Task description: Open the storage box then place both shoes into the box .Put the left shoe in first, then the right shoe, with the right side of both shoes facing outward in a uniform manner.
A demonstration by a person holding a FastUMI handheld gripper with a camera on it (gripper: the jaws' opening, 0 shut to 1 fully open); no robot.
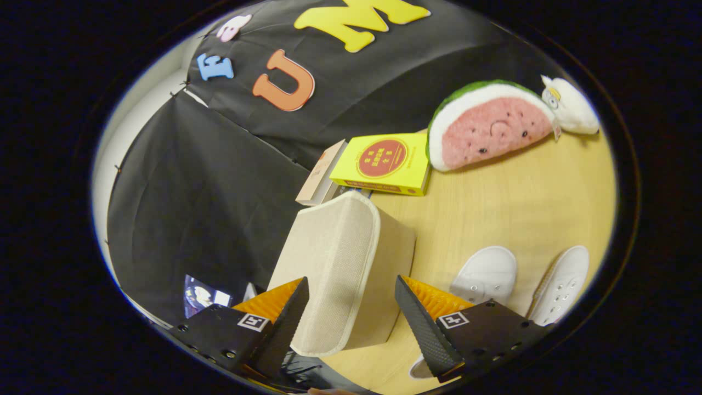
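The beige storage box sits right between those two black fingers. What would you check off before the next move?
1. Hand-held gripper open, fingers either side of the storage box: ok.
2. Fingers pressing on the box: not ok, gaps show.
3. Box lid open: not ok, flap looks closed.
4. Both white shoes on the table beside the box: ok.
5. Which shoe is the left: cannot tell.
6. Yellow book and watermelon plush beyond the box, apart from it: ok.

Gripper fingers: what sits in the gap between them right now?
In the gripper view, the closed beige storage box sits between the fingers of the open gripper, neither visibly pressing on it.
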